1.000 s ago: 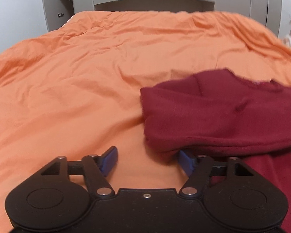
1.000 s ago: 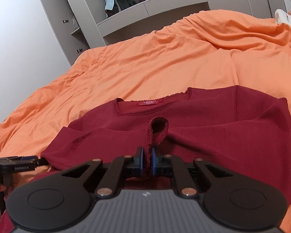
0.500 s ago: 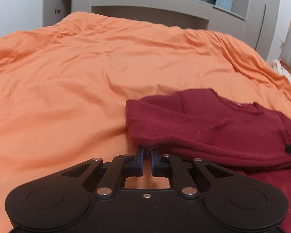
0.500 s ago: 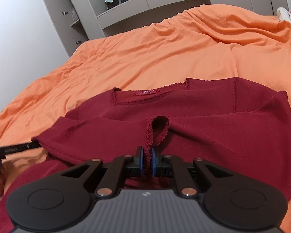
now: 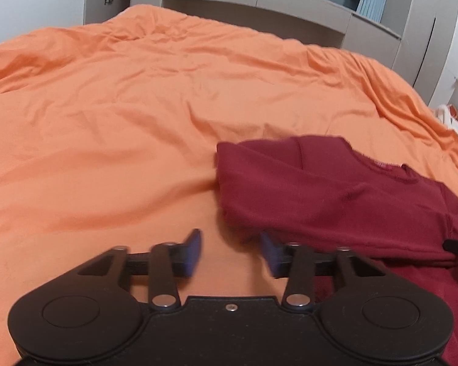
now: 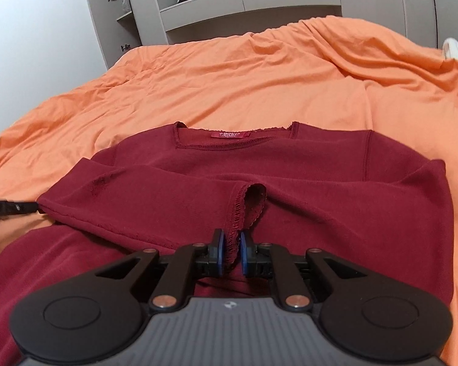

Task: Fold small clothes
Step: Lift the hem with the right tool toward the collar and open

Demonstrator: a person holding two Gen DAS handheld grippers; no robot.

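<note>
One dark red top [image 6: 290, 167] is seen, spread on the orange bedcover [image 6: 229, 85], a sleeve folded across its body. Two grippers are counted: the left gripper [image 5: 232, 253] is opening, nothing between its jaws; the right gripper [image 6: 230, 253] is opening slightly, its pads beside the sleeve cuff [image 6: 244, 201].

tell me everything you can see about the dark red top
The dark red top is a soft knit, lying on the orange bedspread with its neckline and red label facing away. One long sleeve is folded across the chest. Its scalloped cuff sits between the pads of the right hand-held gripper, whose jaws are opening. The left hand-held gripper, also opening, holds nothing at the folded sleeve's edge.
</note>
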